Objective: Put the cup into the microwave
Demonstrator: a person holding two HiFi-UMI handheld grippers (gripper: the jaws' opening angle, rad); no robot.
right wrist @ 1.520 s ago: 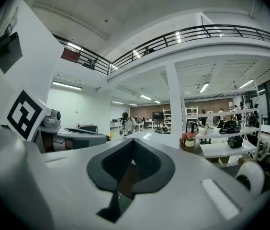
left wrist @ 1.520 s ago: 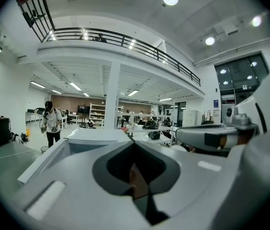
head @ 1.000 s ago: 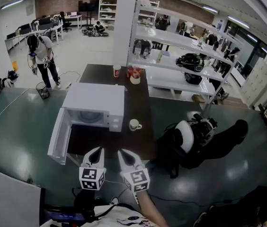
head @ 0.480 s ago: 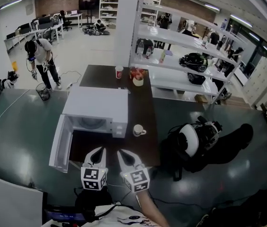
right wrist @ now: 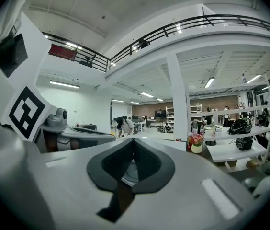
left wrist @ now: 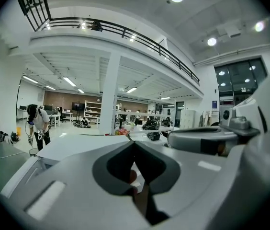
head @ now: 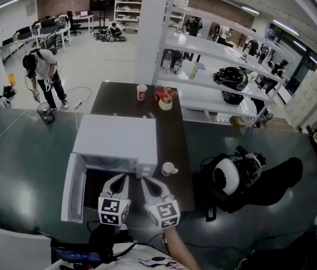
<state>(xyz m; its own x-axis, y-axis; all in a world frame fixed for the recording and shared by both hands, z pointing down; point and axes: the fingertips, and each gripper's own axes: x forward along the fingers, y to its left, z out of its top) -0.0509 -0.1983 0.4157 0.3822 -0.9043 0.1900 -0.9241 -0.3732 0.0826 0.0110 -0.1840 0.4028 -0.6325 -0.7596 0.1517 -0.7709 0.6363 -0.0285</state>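
A white microwave [head: 113, 139] stands on the dark table [head: 172, 136], its door [head: 73, 187] swung open to the left. The small white cup [head: 168, 168] stands on the table just right of the microwave's front corner. My left gripper [head: 121, 177] hovers in front of the open cavity, jaws shut and empty. My right gripper [head: 145, 180] is beside it, left of and nearer than the cup, also shut and empty. The left gripper view shows its own shut tips [left wrist: 134, 143] with the microwave's white top [left wrist: 77, 145] behind. In the right gripper view the shut tips [right wrist: 133, 140] hide the cup.
A red-and-white paper cup [head: 141, 91] and a flower pot [head: 165, 100] stand at the table's far end. White shelving [head: 220, 55] runs along the right, a pillar [head: 150, 27] behind the table. A helmet-like device [head: 231, 173] lies on the floor right. A person [head: 43, 75] stands far left.
Both grippers have moved forward together toward the table. The microwave and the cup now sit closer to the jaws. Both grippers stayed shut.
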